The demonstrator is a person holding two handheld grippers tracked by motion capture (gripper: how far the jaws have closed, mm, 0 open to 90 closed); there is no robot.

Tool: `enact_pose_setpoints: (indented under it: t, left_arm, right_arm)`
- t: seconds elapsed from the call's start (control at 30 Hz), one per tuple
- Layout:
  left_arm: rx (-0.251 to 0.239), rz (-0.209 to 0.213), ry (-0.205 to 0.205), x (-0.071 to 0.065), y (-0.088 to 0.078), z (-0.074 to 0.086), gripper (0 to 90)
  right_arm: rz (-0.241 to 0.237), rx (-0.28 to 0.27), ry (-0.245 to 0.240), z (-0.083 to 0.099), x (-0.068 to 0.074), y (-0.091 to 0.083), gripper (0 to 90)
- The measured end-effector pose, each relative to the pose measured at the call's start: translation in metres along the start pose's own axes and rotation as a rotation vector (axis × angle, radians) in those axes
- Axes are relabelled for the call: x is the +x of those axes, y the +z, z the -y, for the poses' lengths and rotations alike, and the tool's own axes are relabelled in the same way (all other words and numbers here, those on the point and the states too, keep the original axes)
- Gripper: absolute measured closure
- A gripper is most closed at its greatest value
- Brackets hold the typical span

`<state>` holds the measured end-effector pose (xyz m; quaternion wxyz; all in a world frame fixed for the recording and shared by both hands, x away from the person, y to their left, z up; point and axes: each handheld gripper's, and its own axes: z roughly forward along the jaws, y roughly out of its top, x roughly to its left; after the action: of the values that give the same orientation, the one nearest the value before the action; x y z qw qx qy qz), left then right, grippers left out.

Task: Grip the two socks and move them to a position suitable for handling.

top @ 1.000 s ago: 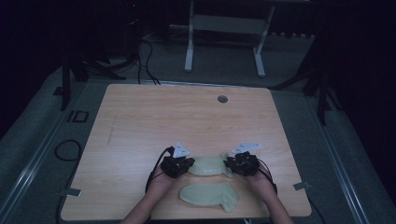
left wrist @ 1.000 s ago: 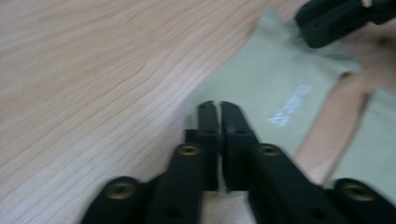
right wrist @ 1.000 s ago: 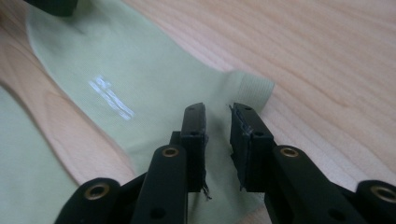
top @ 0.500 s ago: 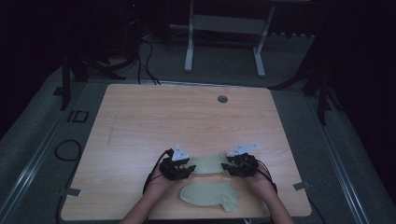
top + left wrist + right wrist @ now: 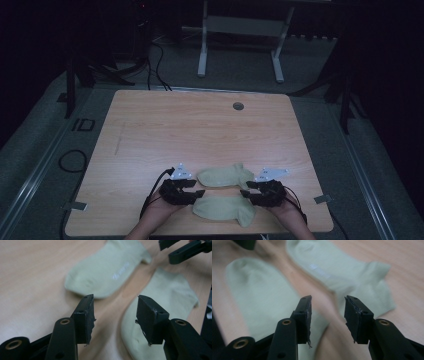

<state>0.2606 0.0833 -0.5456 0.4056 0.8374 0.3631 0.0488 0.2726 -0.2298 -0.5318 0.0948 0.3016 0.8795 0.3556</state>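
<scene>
Two pale green socks lie flat on the wooden desk (image 5: 200, 130) near its near edge, a little right of the middle. The far sock (image 5: 225, 176) stretches left to right, with its toe at the left and its cuff end at the right, and a small white print shows on its side in the left gripper view (image 5: 107, 267). The near sock (image 5: 225, 207) lies just on the near side of it, parallel, with a narrow strip of bare wood between the two; its heel end turns down at the right toward the desk's near edge.

The left gripper (image 5: 192, 190) sits at the left ends of the socks, held by the person's left hand (image 5: 162, 212), its jaws pointing right. In the left gripper view its jaws stand apart with nothing between them, over the gap between the two socks, the near sock's toe (image 5: 160, 305) just under the right jaw.

The right gripper (image 5: 250, 191) sits at the right ends of the socks, held by the right hand (image 5: 287, 212), jaws pointing left. In the right gripper view its jaws (image 5: 327, 317) are likewise apart and empty, above the strip of wood between the socks.

A small round grommet (image 5: 238, 106) is set in the desk near its far edge. Beyond the desk, on the grey floor, stand a white frame (image 5: 240, 35) and some dark cables (image 5: 155, 60).
</scene>
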Motion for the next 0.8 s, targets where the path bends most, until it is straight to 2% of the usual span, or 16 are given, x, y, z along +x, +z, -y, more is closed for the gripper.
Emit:
enact_pose_setpoints:
  t: [0.07,0.17,0.23,0.27,0.3,0.37,0.43,0.5,0.57,0.63,0.67,0.73,0.8]
  left_arm:
    - [0.026,-0.012,0.005,-0.004,0.002,0.008,48.5]
    - [0.036,-0.015,0.006,-0.008,0.003,0.017,48.4]
    - [0.041,-0.012,0.001,-0.01,0.003,0.022,48.5]
    - [0.056,-0.026,0.007,-0.011,0.005,0.026,48.9]
    - [0.041,-0.028,0.005,-0.011,0.004,0.028,49.6]
    - [0.04,-0.038,0.002,-0.011,0.003,0.028,51.4]
    - [0.04,-0.05,0.022,-0.013,0.003,0.029,53.0]
    - [0.053,-0.063,0.055,-0.016,0.003,0.029,58.4]
    - [0.061,-0.05,0.072,-0.019,0.004,0.029,64.9]
    - [0.067,-0.055,0.093,-0.024,0.005,0.03,71.5]
    - [0.071,-0.051,0.096,-0.025,0.005,0.029,76.4]
    - [0.07,-0.035,0.078,-0.027,0.007,0.029,85.6]
    - [0.067,-0.042,0.074,-0.027,0.006,0.029,86.7]
  right_arm:
    - [0.007,0.011,-0.003,0.005,0.006,-0.002,57.1]
    - [0.011,0.028,-0.005,0.016,0.013,-0.007,57.2]
    - [-0.003,0.039,0.001,0.023,0.015,-0.007,58.1]
    - [-0.006,0.047,0.0,0.025,0.016,-0.006,58.1]
    - [0.007,0.068,-0.012,0.029,0.018,-0.005,58.3]
    - [0.018,0.093,-0.016,0.035,0.019,-0.003,60.6]
    - [0.021,0.08,-0.012,0.038,0.019,-0.003,63.1]
    - [0.034,0.08,-0.017,0.039,0.021,-0.004,69.2]
    - [0.036,0.071,-0.027,0.04,0.023,-0.005,73.5]
    - [0.034,0.063,-0.028,0.042,0.024,-0.005,78.7]
    - [0.031,0.062,-0.028,0.042,0.024,-0.005,81.4]
    - [0.028,0.062,-0.026,0.041,0.025,-0.004,83.3]
    - [0.034,0.068,-0.03,0.039,0.026,-0.004,84.4]
